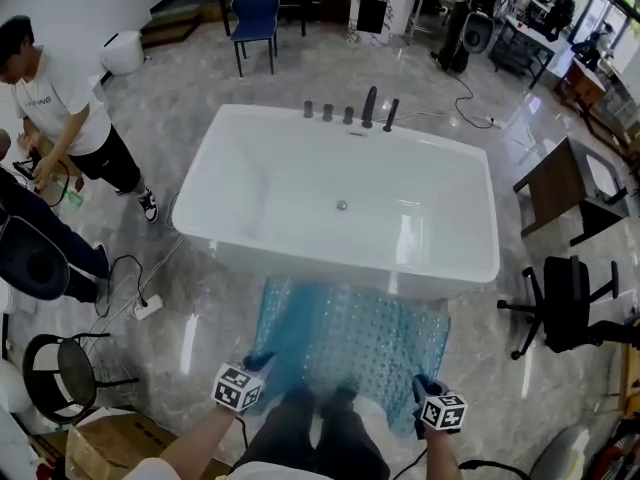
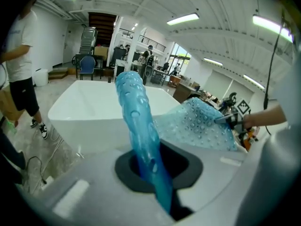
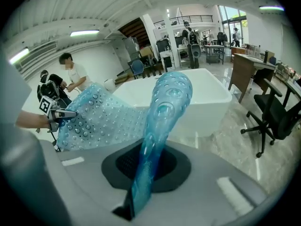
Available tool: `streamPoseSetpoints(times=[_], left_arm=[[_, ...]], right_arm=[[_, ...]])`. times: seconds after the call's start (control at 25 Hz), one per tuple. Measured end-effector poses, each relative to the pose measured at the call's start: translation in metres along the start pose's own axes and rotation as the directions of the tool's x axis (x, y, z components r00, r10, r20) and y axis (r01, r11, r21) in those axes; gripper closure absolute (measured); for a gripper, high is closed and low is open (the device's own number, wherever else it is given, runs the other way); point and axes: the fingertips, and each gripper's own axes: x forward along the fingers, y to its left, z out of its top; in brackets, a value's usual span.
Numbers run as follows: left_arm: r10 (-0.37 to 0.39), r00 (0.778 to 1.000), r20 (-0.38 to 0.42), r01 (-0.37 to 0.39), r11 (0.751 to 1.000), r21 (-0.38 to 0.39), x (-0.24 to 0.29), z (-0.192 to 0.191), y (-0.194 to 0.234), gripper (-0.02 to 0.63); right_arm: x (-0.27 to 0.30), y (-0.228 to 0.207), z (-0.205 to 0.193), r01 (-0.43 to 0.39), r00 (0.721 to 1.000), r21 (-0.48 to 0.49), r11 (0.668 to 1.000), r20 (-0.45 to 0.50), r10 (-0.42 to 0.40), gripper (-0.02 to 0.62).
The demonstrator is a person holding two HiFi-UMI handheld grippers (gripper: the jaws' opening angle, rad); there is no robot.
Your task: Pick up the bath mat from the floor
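The translucent blue bath mat [image 1: 350, 336], studded with suction cups, hangs in the air between my two grippers, in front of the white bathtub [image 1: 250, 168]. My left gripper [image 1: 257, 362] is shut on the mat's near left corner, and my right gripper [image 1: 421, 384] is shut on its near right corner. In the left gripper view a folded strip of mat [image 2: 140, 121] rises out of the closed jaws [image 2: 157, 173], with the right gripper [image 2: 230, 119] across the sheet. The right gripper view shows the same pinch on the mat [image 3: 162, 117] and the left gripper [image 3: 61, 113] far off.
The tub has dark taps [image 1: 350, 113] on its far rim. A black office chair [image 1: 570, 303] and a wooden table [image 1: 562, 183] stand to the right. At left are a person [image 1: 60, 98], a power strip with cable [image 1: 147, 306], a black stool [image 1: 62, 368] and a cardboard box [image 1: 105, 446].
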Motion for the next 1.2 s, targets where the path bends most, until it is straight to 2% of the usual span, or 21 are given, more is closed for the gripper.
streamPoseSetpoints(times=[0.24,0.4,0.64,0.84,1.2], left_arm=[[-0.019,0.998,0.06,0.017,0.999,0.029,-0.064,0.018,-0.066,0.591],[-0.017,0.995,0.096,0.013,0.999,0.047,-0.095,0.007,-0.122,0.591],[-0.02,0.984,0.176,0.011,0.999,0.049,-0.129,-0.005,-0.198,0.591],[-0.012,0.974,0.225,0.0,0.999,0.053,-0.158,-0.015,-0.259,0.589],[-0.004,0.958,0.285,-0.009,0.999,0.046,-0.221,-0.035,-0.302,0.589]], right_arm=[[-0.08,0.039,-0.002,-0.102,0.994,-0.039,0.994,0.043,0.103,0.569],[-0.128,0.052,-0.017,-0.17,0.982,-0.083,0.982,0.069,0.175,0.569],[-0.185,0.056,-0.036,-0.229,0.963,-0.125,0.965,0.113,0.243,0.569],[-0.24,0.069,-0.05,-0.299,0.933,-0.19,0.935,0.146,0.328,0.568],[-0.301,0.121,-0.064,-0.382,0.885,-0.241,0.892,0.183,0.429,0.566]])
